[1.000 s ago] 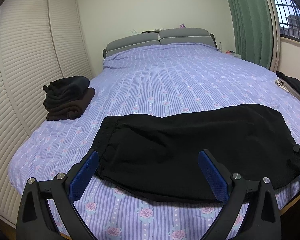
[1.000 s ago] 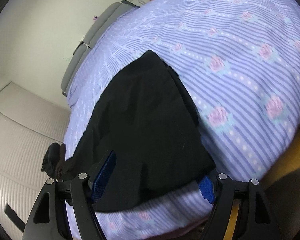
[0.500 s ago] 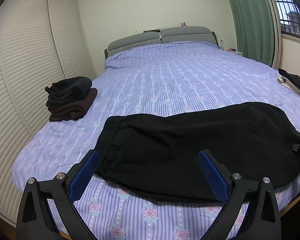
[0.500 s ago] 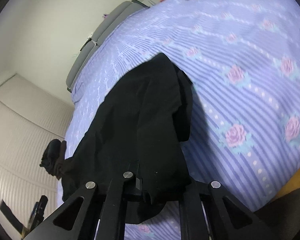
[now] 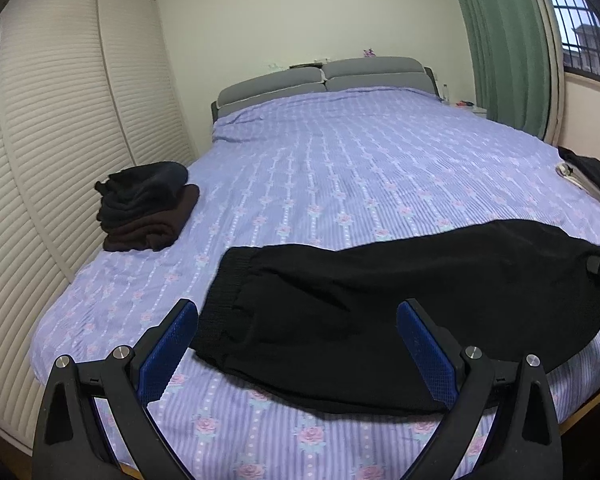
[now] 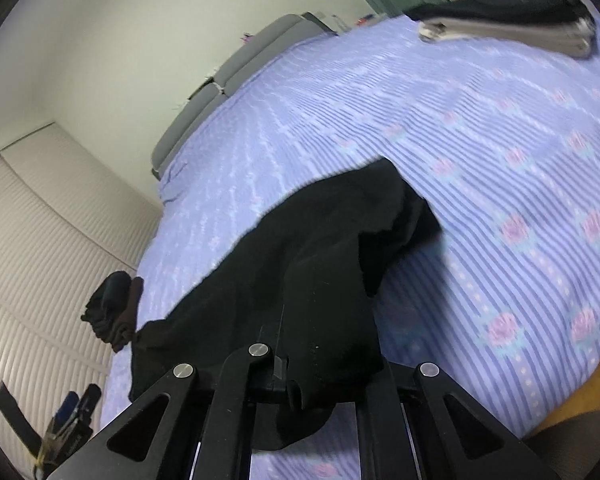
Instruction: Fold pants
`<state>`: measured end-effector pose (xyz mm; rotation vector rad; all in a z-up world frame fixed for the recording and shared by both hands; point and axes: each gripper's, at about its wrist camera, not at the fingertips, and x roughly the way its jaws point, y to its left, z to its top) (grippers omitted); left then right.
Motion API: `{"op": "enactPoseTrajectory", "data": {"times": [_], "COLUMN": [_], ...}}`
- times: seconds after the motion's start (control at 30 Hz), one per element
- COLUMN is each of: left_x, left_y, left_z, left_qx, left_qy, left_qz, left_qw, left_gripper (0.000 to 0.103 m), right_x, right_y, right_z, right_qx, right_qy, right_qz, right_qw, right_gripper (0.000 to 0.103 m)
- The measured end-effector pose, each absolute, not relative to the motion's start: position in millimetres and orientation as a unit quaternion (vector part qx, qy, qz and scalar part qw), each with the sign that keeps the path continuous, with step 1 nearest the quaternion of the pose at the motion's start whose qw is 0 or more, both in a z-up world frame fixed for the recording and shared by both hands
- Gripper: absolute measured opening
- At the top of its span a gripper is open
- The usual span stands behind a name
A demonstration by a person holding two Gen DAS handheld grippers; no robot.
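Now that the right gripper (image 6: 284,364) has gone from wide open around the cloth's edge to fully clenched on it, the black soft-fabric pants (image 6: 320,264) are rising off the bed at that end, their hem bunching and draping over the closed fingers. That is telling me the grasp has taken and the first fold, carrying this end toward the far waistband, is likely beginning. The left gripper (image 5: 300,344) is hovering released, its blue pads (image 5: 166,350) standing wide apart just above the near edge of the pants, touching nothing. The pants are lying across the near part of the lilac striped bedsheet with rose print (image 5: 340,168), ribbed waistband to the left. Farther left, a stack of dark folded clothes (image 5: 148,208) is sitting near the louvred wardrobe doors (image 5: 60,120).
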<state>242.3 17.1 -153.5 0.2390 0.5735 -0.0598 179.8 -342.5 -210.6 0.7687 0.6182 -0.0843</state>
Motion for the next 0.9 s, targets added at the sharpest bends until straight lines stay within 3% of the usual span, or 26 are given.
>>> {"op": "enactPoseTrajectory", "data": {"times": [0.53, 0.9], "left_x": [245, 242], "left_y": [127, 210], "left_z": [-138, -138], "left_qx": [0.069, 0.036], "left_qy": [0.283, 0.276], "left_qz": [0.049, 0.111], "left_qw": [0.955, 0.954], "left_gripper": [0.101, 0.102], "right_x": [300, 360], "right_y": [-180, 13], "right_z": [-133, -158], "right_qx": [0.235, 0.090], "right_qy": [0.282, 0.390], "right_qz": [0.122, 0.284], "right_qw": [0.922, 0.871], "right_gripper": [0.009, 0.009]}}
